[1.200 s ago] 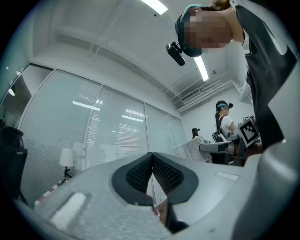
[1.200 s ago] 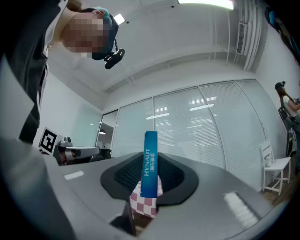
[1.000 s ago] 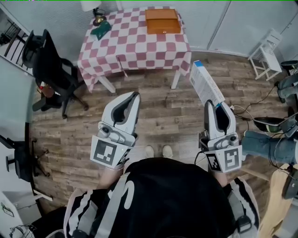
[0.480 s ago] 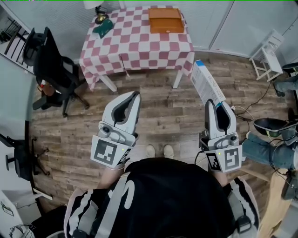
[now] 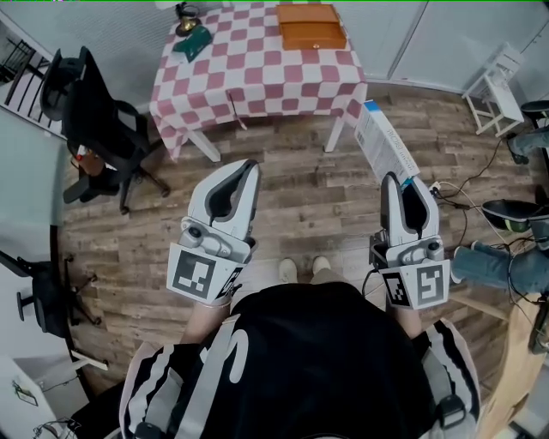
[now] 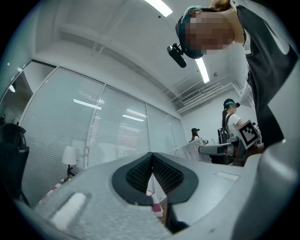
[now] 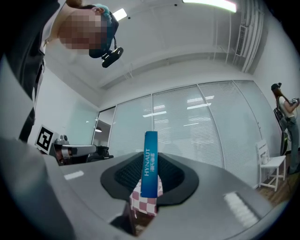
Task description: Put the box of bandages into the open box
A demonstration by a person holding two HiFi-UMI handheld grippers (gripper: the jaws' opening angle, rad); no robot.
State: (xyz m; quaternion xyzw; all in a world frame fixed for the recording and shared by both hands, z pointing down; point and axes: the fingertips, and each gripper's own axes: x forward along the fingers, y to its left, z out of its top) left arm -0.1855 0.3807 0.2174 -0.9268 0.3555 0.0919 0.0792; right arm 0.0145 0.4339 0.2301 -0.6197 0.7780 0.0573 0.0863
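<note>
Table [image 5: 257, 77] slightly nearer, right tool [image 5: 401, 182] gripping bandage box [image 5: 382, 146] lengthwise tableward

You are working in an office-type room. Ahead of the right gripper [image 5: 396, 178], glazed partition walls [image 7: 197, 126] with blinds rise to a ceiling with strip lights [image 7: 208, 4]. A black swivel chair [image 5: 90, 120] stands left of the left gripper [image 5: 250, 165] on wood-look flooring [image 5: 300, 197]. A checked-cloth table [image 5: 257, 73] stands ahead of both.

L gripper [image 5: 247, 168] jaws together, empty; R gripper [image 5: 401, 182] clamps box of bandages [image 5: 382, 141], both pointing fwd.
</note>
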